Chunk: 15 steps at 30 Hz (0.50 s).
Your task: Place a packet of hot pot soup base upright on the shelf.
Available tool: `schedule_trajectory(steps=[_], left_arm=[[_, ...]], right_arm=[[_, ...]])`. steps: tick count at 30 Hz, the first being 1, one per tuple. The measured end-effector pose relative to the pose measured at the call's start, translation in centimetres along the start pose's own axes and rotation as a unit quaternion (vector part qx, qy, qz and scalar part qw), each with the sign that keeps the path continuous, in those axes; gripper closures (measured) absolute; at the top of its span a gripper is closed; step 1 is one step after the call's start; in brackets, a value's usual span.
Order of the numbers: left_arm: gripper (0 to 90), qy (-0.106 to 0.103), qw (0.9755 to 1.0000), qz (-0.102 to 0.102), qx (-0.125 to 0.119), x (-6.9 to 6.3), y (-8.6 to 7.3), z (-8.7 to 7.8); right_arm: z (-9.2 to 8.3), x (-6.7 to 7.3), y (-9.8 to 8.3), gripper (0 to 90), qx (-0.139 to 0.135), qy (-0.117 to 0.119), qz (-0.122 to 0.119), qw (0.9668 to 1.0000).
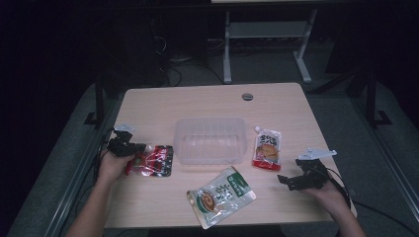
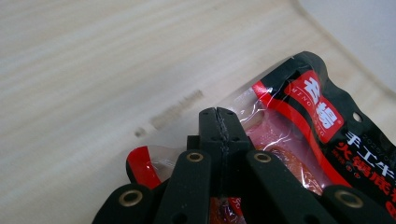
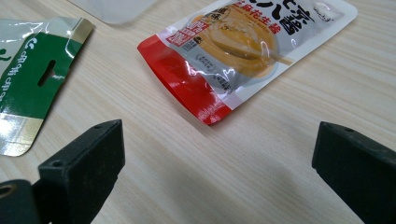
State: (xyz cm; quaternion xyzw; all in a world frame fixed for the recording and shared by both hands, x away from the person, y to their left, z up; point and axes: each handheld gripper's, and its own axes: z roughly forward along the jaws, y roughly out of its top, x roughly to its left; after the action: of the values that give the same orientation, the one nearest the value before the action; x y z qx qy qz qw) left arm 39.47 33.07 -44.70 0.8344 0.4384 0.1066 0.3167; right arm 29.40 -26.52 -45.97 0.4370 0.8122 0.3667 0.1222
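Your left gripper (image 1: pixel 129 146) has its jaws pressed together on the near-left edge of the red and black sachet (image 1: pixel 150 160), which lies on the table (image 1: pixel 163 103) just left of the clear tub (image 1: pixel 210 139), likely bound for it. The sachet is glossy and crinkled, with a clear window. Your right gripper (image 1: pixel 289 180) rests spread wide, near the red and white pouch (image 1: pixel 267 148)

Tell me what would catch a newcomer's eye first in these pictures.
Probably the clear plastic tub at the table's middle, ringed by three bright pouches. The left gripper is shut on the red-and-black pouch left of the tub, while the right gripper hangs open near the red-bottomed spout pouch and the green pouch.
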Motion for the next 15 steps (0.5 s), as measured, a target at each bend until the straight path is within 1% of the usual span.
schedule_trajectory(steps=[2, 3, 5, 10, 12, 15], left_arm=[[89.8, -0.001, 1.0000, 0.001, 0.003, -0.5, -0.4, -0.4], [89.8, -0.004, 1.0000, 0.007, 0.006, -0.6, -0.6, -0.6], [89.8, -0.012, 0.9999, 0.003, 0.010, -1.1, -1.2, -1.0], [89.8, -0.026, 0.9995, 0.007, 0.016, -2.1, -2.3, -1.8], [89.8, -0.028, 0.9995, 0.004, 0.017, -2.6, -2.7, -2.1], [89.8, -0.038, 0.9991, 0.002, 0.018, -3.2, -3.6, -2.7]], right_arm=[[0.0, 0.0, 0.0, 2.4, 0.000, 0.000, 0.000, 1.0000], [0.0, 0.0, 0.0, 2.3, 0.000, 0.000, 0.000, 1.0000], [0.0, 0.1, 0.0, 2.3, 0.000, 0.000, 0.000, 1.0000], [0.0, 0.2, 0.1, 2.3, 0.001, 0.000, -0.001, 1.0000], [0.1, 0.2, 0.1, 2.3, 0.000, 0.001, -0.005, 1.0000], [0.1, 0.2, 0.1, 2.3, 0.001, 0.001, -0.006, 1.0000]])
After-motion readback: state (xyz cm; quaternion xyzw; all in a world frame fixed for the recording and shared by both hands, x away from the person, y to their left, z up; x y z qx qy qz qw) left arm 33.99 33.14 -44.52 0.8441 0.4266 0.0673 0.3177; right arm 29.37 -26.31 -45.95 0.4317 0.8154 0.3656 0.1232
